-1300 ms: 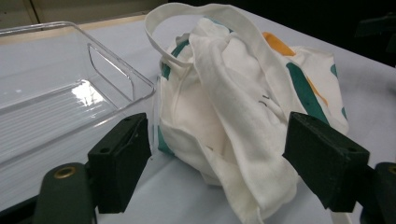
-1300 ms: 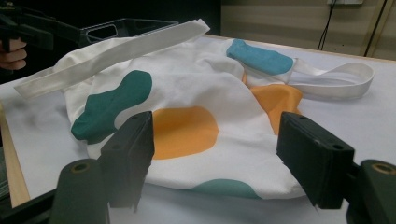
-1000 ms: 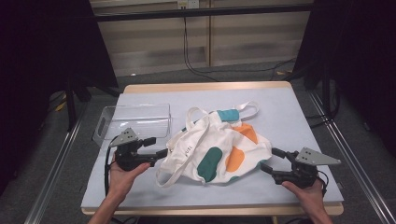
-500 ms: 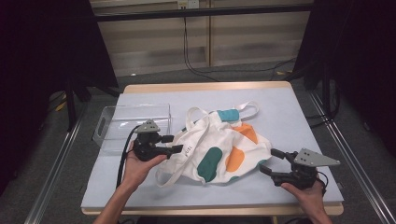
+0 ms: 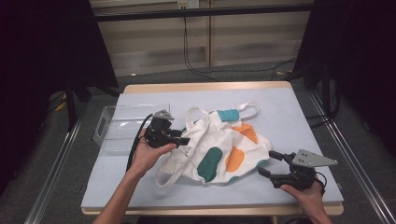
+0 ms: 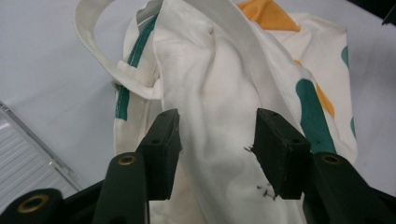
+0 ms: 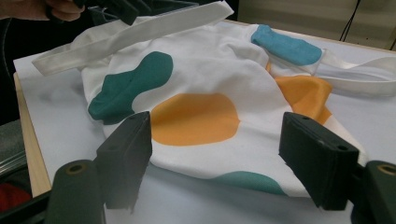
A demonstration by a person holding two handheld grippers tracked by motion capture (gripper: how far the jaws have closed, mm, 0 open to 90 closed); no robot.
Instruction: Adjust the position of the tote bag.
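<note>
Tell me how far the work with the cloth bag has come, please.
Done: nothing yet; the tote bag lies crumpled on the table. In hand: the left gripper stands open over its cloth, the right gripper open at its bottom edge. Left: gripping and handling it; the aim is unclear.

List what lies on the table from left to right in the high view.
Clear tray → left hand-held gripper → tote bag → right hand-held gripper.
</note>
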